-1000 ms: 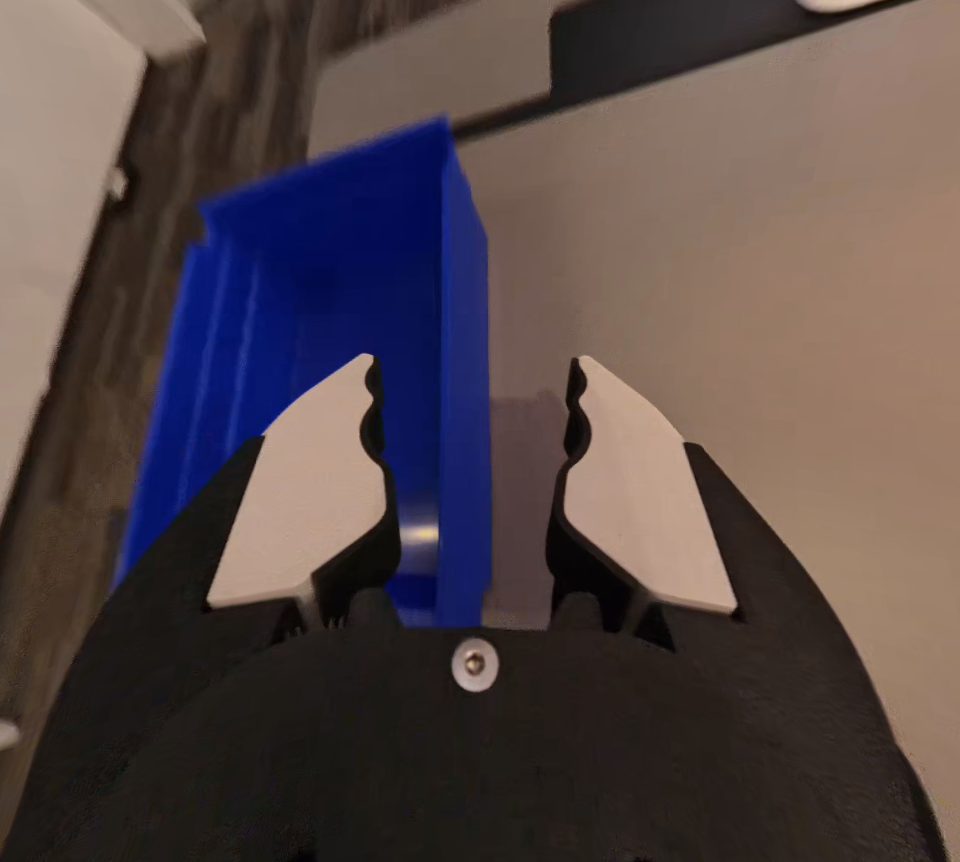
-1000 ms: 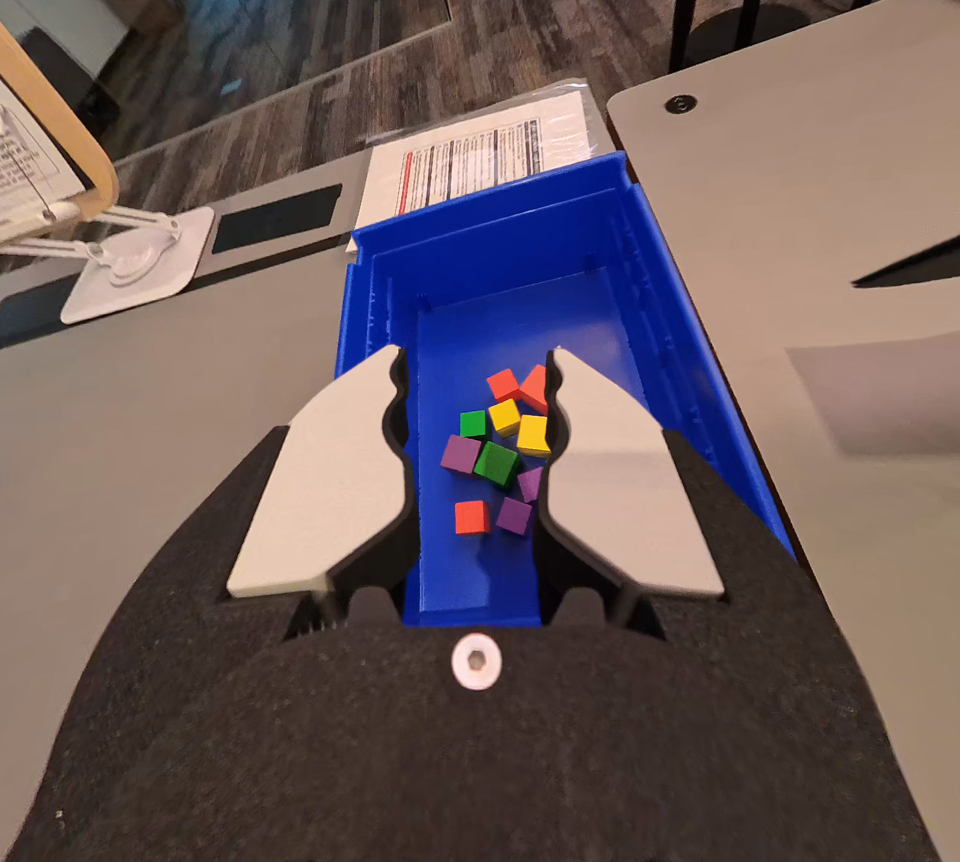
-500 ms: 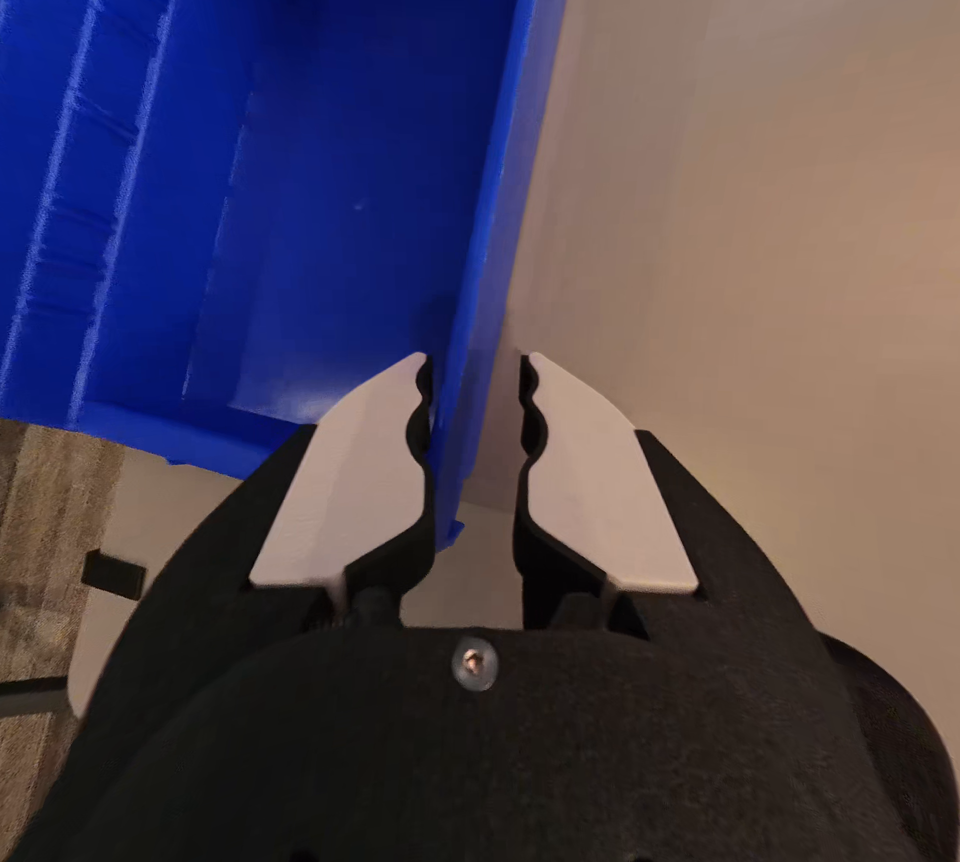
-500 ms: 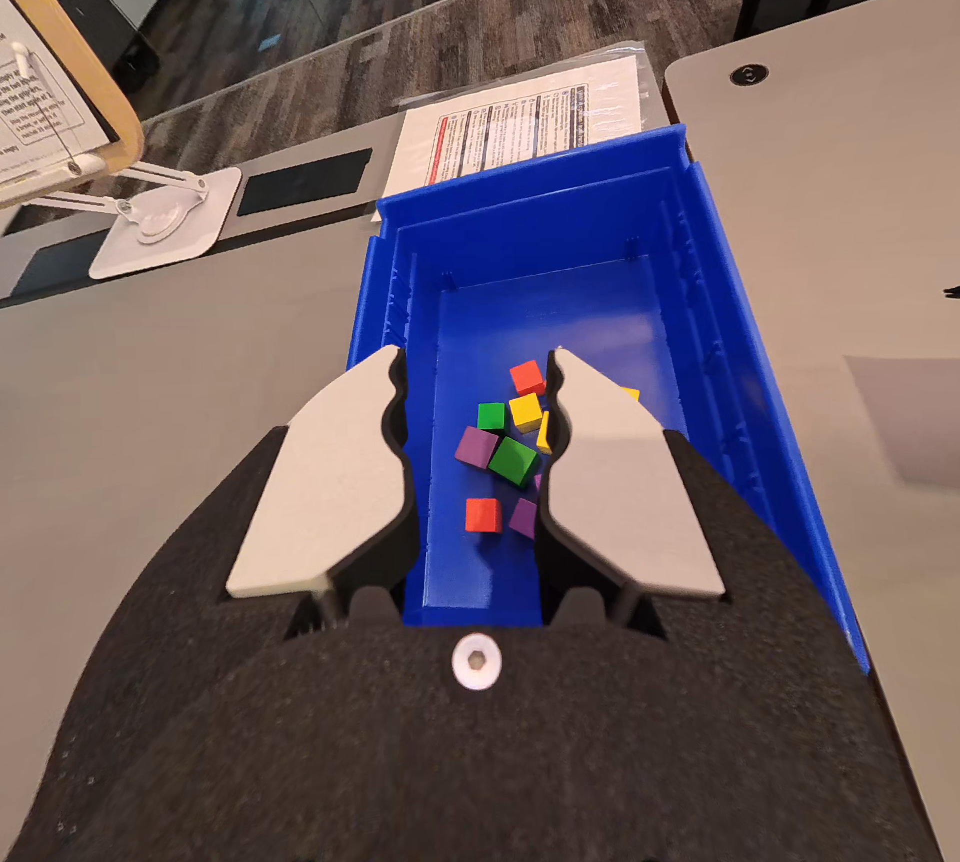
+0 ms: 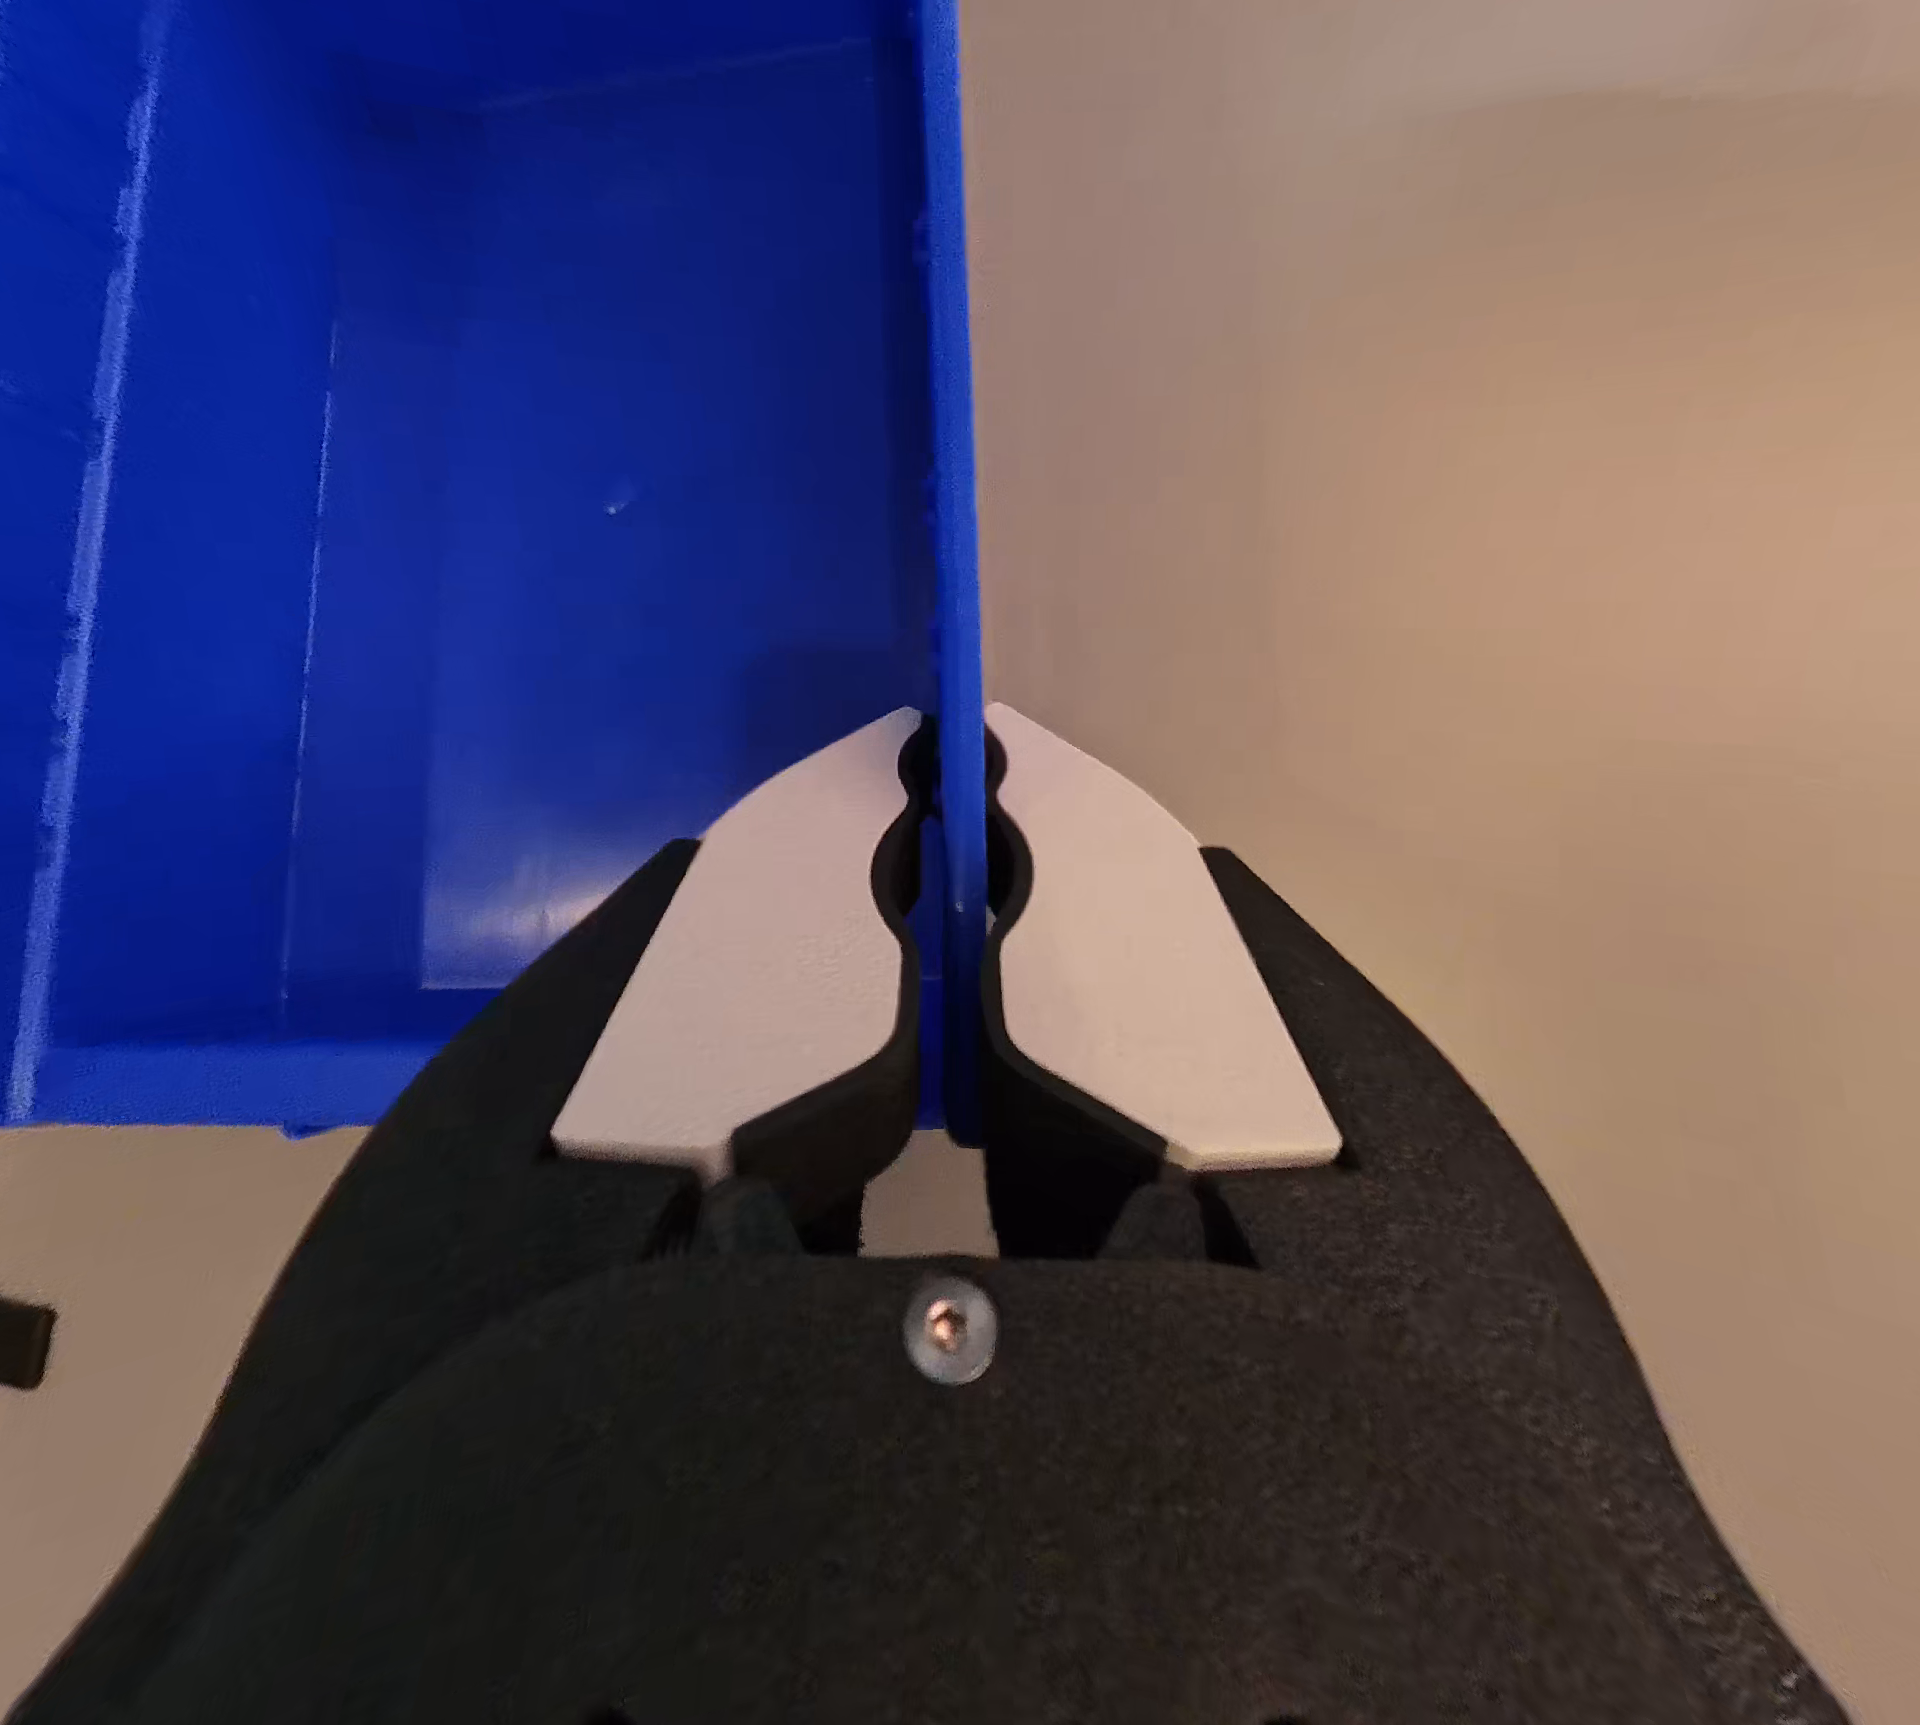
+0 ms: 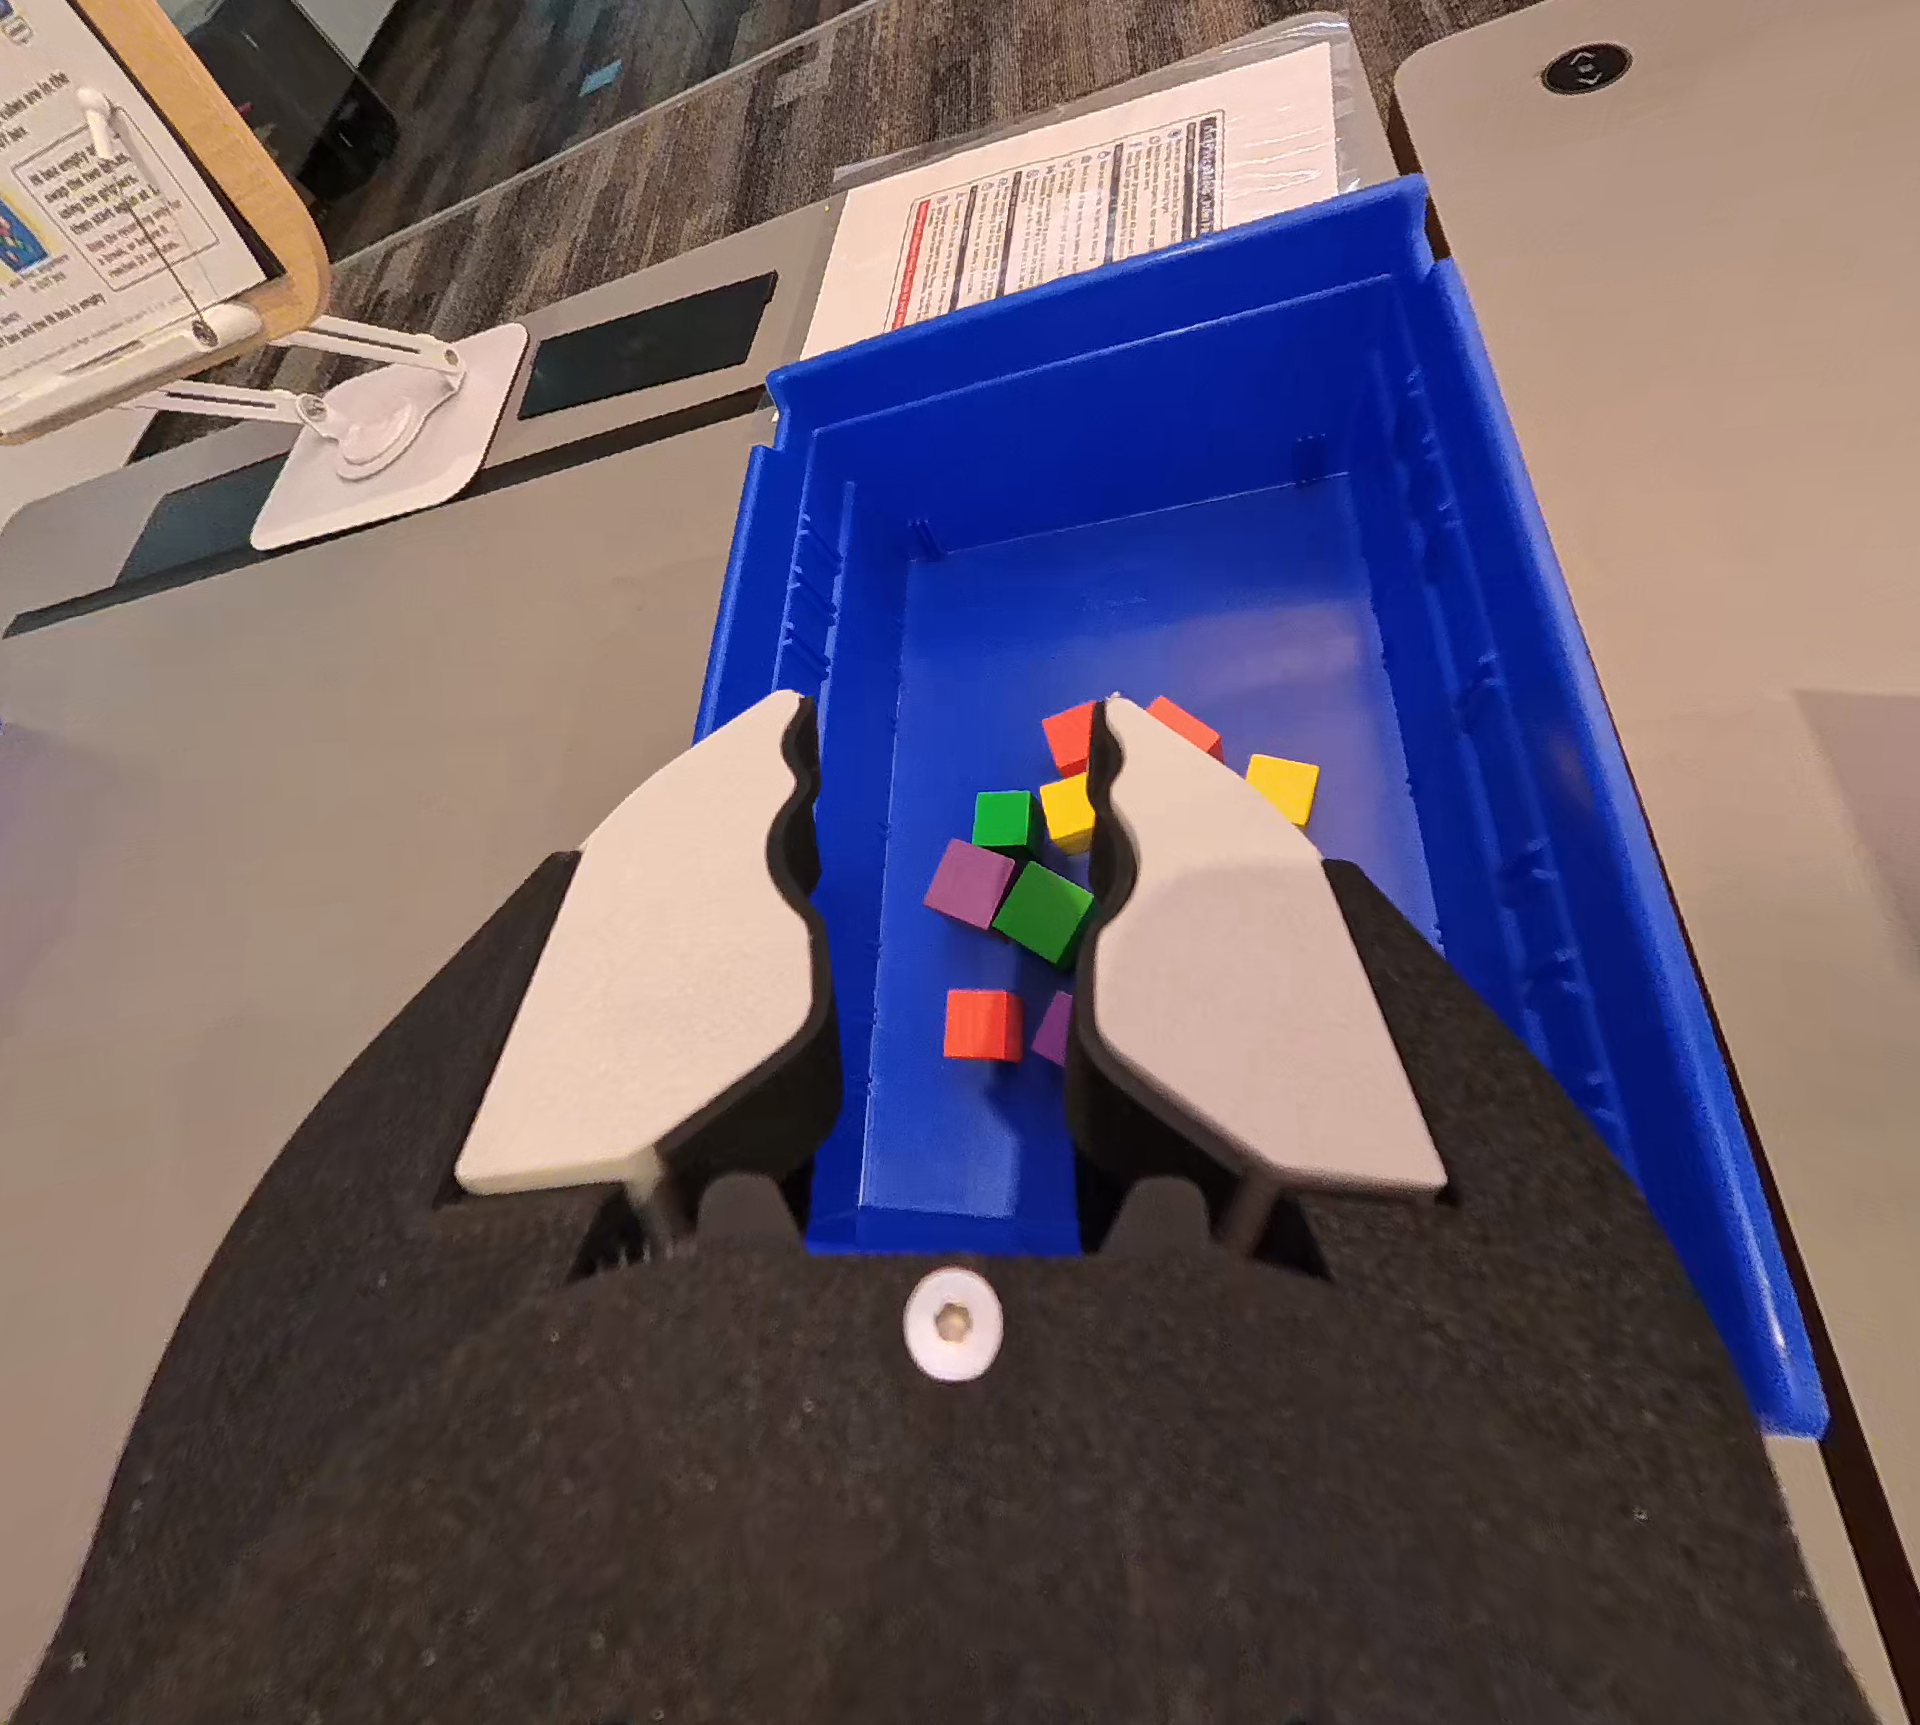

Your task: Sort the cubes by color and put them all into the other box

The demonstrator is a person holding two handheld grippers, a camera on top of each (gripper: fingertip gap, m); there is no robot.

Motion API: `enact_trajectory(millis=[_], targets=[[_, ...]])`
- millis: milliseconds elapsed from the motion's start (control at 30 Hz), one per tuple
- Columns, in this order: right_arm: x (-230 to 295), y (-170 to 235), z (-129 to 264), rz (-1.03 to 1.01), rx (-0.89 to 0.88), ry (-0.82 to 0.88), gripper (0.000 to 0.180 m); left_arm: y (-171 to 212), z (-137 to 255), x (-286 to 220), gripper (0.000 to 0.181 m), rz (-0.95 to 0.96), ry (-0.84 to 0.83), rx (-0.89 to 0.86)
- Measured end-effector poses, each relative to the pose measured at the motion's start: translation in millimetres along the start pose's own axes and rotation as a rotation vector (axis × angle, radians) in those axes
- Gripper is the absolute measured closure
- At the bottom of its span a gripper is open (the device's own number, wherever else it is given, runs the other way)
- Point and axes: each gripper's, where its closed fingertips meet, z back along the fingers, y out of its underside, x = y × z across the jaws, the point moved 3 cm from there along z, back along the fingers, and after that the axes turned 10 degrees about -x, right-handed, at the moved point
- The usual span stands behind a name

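The left gripper [image 5: 951, 745] has its fingers [image 5: 774, 937] squeezed shut on the thin side wall of the empty blue box [image 5: 940, 387], one finger inside the box and one outside on the tabletop [image 5: 1455, 532] side. This looks like holding the empty box steady, or pulling it closer, so the cubes can go in. To do it well, keep the squeeze firm and keep the wall straight up between the fingers, so the box does not tip or slip. The right gripper [image 6: 951, 709] hangs above the other blue box [image 6: 1475, 740] with its fingers spread apart and holding nothing. The cubes [image 6: 1039, 906] are all in that box, mixed up. Between the fingers are a green cube [image 6: 1003, 818], a purple cube [image 6: 968, 882], a red cube [image 6: 982, 1024] and a yellow cube [image 6: 1068, 808]. Another yellow cube [image 6: 1283, 787] lies past the right finger. The cubes sit close together, some touching, so grabbing one may bump its neighbours. It seems best to start with one that sits alone, like the red one nearest the fingers. Beyond the fingers are a printed sheet [image 6: 1091, 221] and a white stand [image 6: 384, 439], well out of the way.
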Motion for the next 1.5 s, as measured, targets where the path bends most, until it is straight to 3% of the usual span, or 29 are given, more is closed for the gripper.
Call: enact_trajectory(millis=[533,1000,1200,1400,1500], targets=[[4,7,-15,0.006,0.065,-0.024,0.131,-3,26,-129,0.173,-0.266,0.123,0.01],[12,8,-23,0.028,0.097,-0.047,0.132,11,80,-281,0.168,-0.522,0.377,-0.054],[15,11,-25,0.044,0.12,-0.052,0.132,16,99,-350,0.157,-0.569,0.494,-0.101],[14,10,-26,0.065,0.122,-0.04,0.136,17,117,-416,0.133,-0.546,0.649,-0.119],[18,0,-27,0.082,0.06,-0.055,0.14,14,123,-431,0.134,-0.529,0.687,-0.161]])
